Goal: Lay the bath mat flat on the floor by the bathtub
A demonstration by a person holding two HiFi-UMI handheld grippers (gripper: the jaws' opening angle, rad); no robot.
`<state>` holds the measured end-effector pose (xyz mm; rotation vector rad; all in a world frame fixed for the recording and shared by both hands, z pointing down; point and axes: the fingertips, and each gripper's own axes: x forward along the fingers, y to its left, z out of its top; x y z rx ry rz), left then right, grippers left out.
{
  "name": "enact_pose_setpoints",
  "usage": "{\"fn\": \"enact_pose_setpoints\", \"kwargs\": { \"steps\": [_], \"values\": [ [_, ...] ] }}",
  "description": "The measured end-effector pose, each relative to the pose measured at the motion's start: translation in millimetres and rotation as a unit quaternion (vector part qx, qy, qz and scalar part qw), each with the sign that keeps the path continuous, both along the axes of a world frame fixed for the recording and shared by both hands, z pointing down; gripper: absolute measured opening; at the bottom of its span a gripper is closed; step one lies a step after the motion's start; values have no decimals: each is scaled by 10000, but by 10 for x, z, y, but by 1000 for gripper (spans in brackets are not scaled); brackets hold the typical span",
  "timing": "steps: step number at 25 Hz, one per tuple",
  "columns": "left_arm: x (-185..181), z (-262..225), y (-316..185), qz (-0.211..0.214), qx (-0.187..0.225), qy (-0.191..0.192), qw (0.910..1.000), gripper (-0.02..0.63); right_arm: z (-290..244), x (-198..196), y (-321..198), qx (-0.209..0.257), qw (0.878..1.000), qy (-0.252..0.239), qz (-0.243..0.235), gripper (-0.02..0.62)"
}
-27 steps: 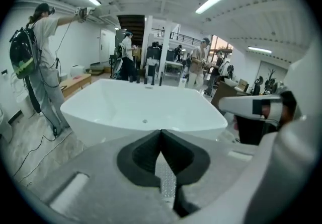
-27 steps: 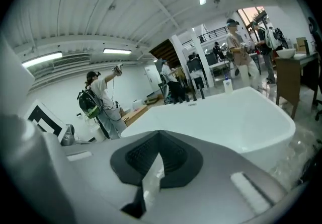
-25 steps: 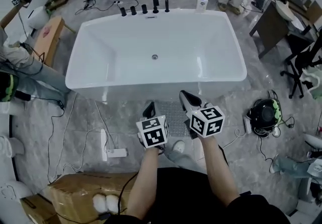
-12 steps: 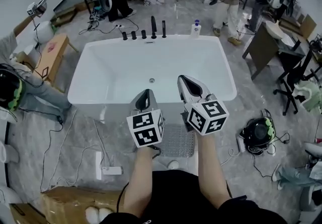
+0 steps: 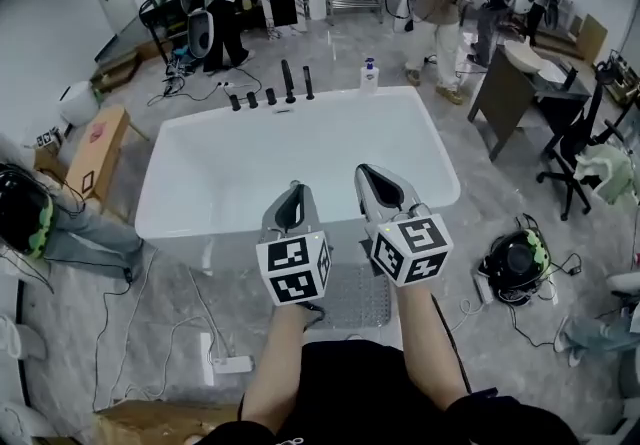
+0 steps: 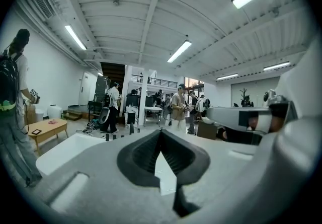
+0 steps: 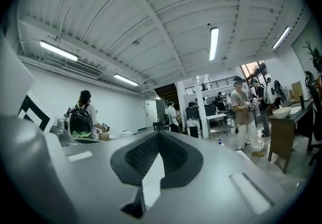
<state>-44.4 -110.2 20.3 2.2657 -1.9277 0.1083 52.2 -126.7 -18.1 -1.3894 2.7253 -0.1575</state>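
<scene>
The grey textured bath mat (image 5: 352,298) lies flat on the floor, between the white bathtub (image 5: 445,195) and the person's feet, partly hidden by the forearms. Both grippers are held up above it, in front of the tub's near rim, pointing away from the person. My left gripper (image 5: 293,192) is shut with nothing in it. My right gripper (image 5: 369,174) is also shut and empty. In the left gripper view the left gripper (image 6: 161,131) points level across the room, its jaws meeting at the tip. The right gripper (image 7: 160,133) shows the same in the right gripper view.
Black taps (image 5: 288,81) and a pump bottle (image 5: 369,76) stand on the tub's far rim. A power strip (image 5: 232,364) with cables lies on the floor at left, a black-and-green helmet (image 5: 515,259) at right. Several people, a wooden box (image 5: 95,148) and an office chair (image 5: 580,148) surround the tub.
Both grippers have risen from low over the mat to in front of the tub's rim. The head view has tilted up, showing more of the room.
</scene>
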Motion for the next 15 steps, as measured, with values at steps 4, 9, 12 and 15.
{"fn": "enact_pose_setpoints", "kwargs": {
  "steps": [4, 9, 12, 15],
  "values": [
    [2, -135, 19, 56, 133, -79, 9999, 5, -70, 73, 10, 115, 9999, -22, 101, 6],
    [-57, -271, 9, 4, 274, -136, 9995, 5, -173, 13, -34, 230, 9997, -31, 25, 6],
    [-102, -317, -5, -26, 325, -129, 9994, 5, -224, -61, -46, 321, 9995, 19, -31, 6],
    [-155, -368, -21, -60, 373, -45, 9993, 5, -306, -116, -45, 439, 9990, 88, -76, 6]
  ]
}}
